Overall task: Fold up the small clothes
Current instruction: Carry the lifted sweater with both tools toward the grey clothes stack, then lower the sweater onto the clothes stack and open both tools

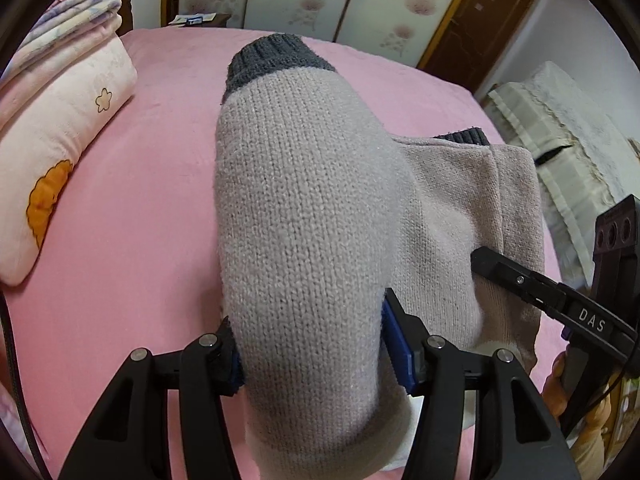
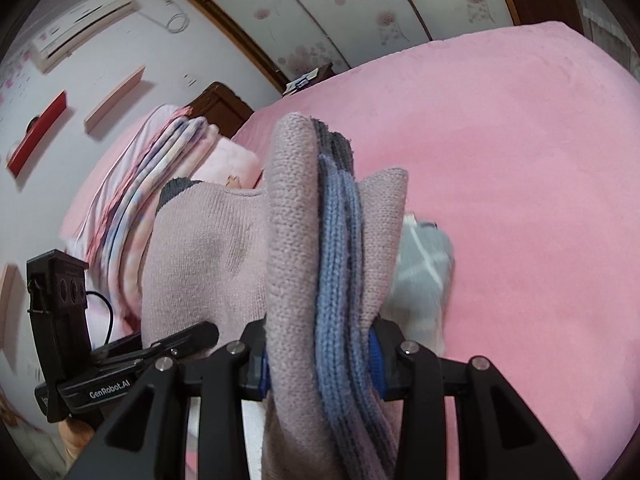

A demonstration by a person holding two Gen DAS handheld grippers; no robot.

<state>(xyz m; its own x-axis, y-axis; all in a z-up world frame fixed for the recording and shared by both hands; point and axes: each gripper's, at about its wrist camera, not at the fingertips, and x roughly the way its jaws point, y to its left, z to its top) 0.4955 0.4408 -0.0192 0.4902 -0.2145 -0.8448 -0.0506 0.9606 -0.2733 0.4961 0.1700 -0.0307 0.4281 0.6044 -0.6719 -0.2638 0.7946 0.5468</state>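
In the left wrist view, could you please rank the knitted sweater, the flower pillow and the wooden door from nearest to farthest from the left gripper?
1. The knitted sweater: clamped in the left gripper.
2. The flower pillow: on the pink bed, off to the left.
3. The wooden door: across the room, upper right.

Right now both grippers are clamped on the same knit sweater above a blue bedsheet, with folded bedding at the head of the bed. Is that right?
Not quite: the bedsheet is pink, not blue, as the left wrist view shows. The rest holds: the left gripper and right gripper are both clamped on the knit sweater, with the folded bedding at the head of the bed.
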